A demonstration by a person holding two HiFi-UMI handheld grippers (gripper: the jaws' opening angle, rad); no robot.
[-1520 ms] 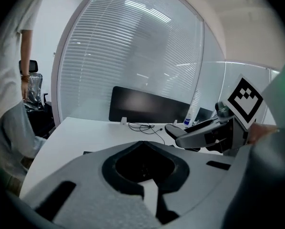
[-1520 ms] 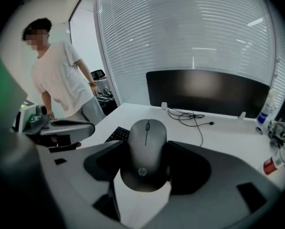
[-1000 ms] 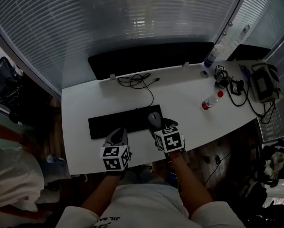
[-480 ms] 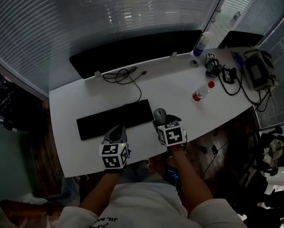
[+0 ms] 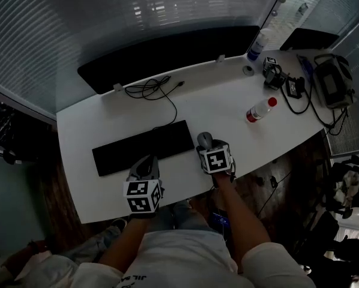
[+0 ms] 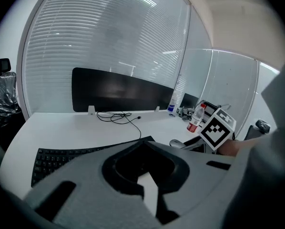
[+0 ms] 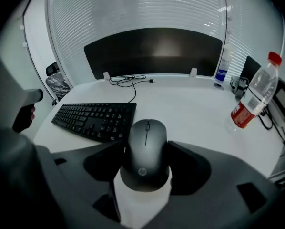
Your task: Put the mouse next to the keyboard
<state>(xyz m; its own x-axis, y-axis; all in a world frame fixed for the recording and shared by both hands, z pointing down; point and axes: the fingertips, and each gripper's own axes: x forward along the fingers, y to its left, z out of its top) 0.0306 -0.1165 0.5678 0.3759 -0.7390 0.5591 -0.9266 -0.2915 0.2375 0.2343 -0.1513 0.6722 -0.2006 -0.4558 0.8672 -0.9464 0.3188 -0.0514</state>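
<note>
- Right gripper view: the mouse (image 7: 147, 136) is clamped between the jaws of the right gripper (image 7: 146, 151), just beside the keyboard's (image 7: 96, 119) right end.
- The left gripper's (image 6: 143, 144) jaws are pressed together, with nothing held.

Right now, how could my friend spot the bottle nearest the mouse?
Start at the long white desk, then look right of the black keyboard. A clear bottle stands there. Its red cap and red label set it apart from the blue-labelled bottle at the back.
</note>
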